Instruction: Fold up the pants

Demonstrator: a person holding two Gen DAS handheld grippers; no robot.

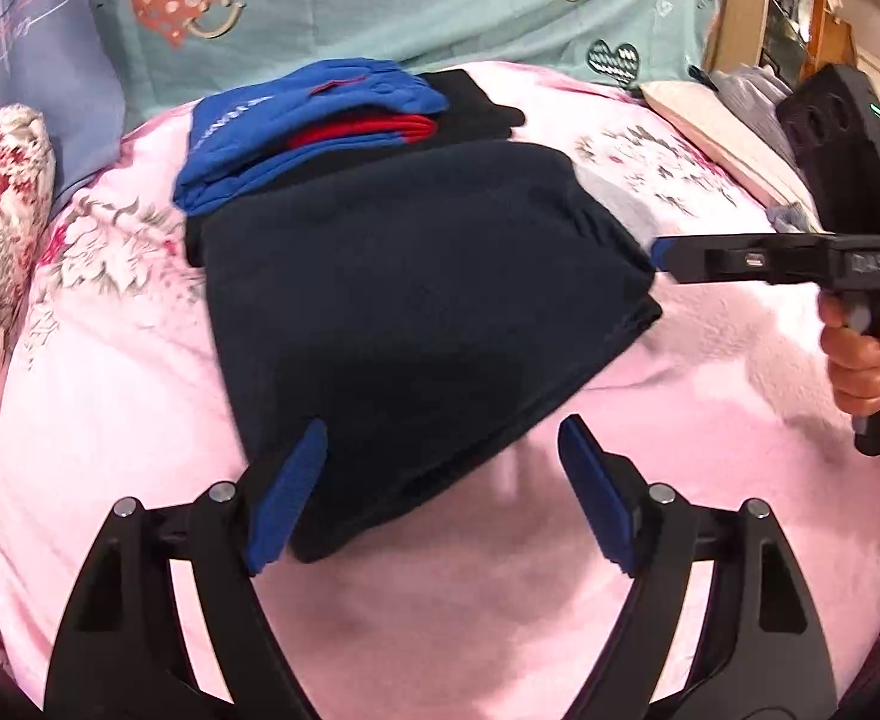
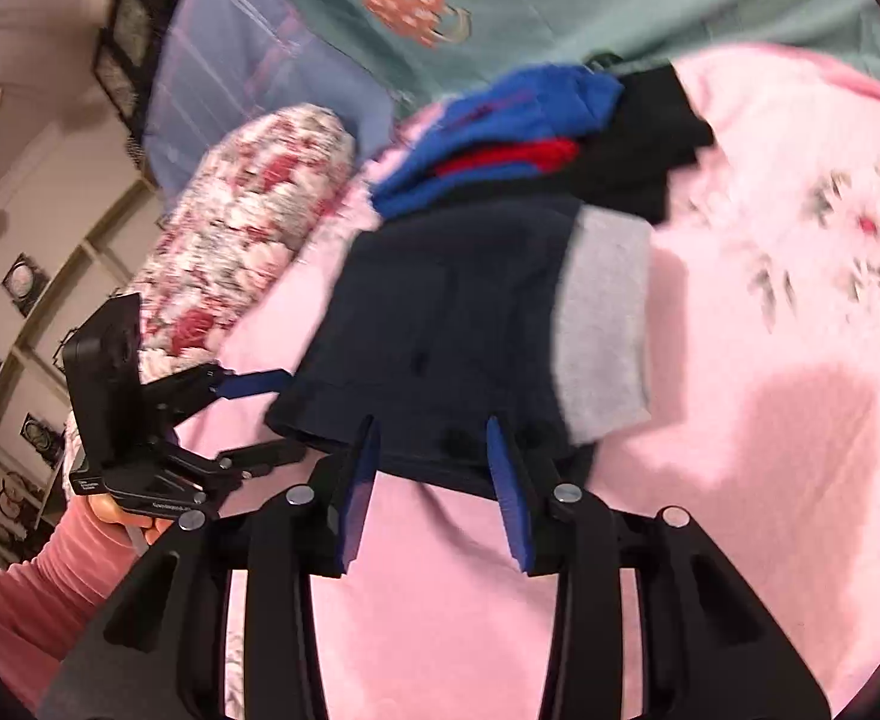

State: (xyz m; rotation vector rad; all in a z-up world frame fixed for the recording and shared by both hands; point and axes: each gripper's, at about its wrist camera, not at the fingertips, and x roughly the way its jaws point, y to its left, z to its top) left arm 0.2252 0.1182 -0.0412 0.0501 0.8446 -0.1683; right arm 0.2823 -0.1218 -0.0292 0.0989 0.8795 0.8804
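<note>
Left wrist view looks steeply down on a pink floral blanket [image 1: 710,360] where the folded dark navy pants [image 1: 416,300] lie as a thick rectangular bundle. The left gripper [image 1: 446,480] is pitched downward with its jaws spread wide; one blue pad [image 1: 290,498] overlaps the near corner of the pants, while the other blue pad hangs over bare blanket, so nothing is clamped between them. At the right edge of this view the right gripper [image 1: 659,252] reaches in roughly level across the picture, its blue tip at the pants' right edge, with a hand [image 1: 860,354] wrapped around the black pistol handle below it.

From the right wrist view, the right gripper [image 2: 434,468] is also tilted down, its jaws about half apart. The near hem of the pants [image 2: 440,312] lies between the two blue pads, but blur hides whether they press on the cloth. A grey garment [image 2: 605,324] lies along the pants' right side. Behind them sits a stack of blue and red clothes [image 2: 500,138] with a black garment [image 2: 650,138] beside it. The left gripper [image 2: 260,414] appears at the left, held by a hand [image 2: 122,519] emerging from a pink sleeve [image 2: 38,594], with a floral pillow [image 2: 248,228] beyond it.
</note>
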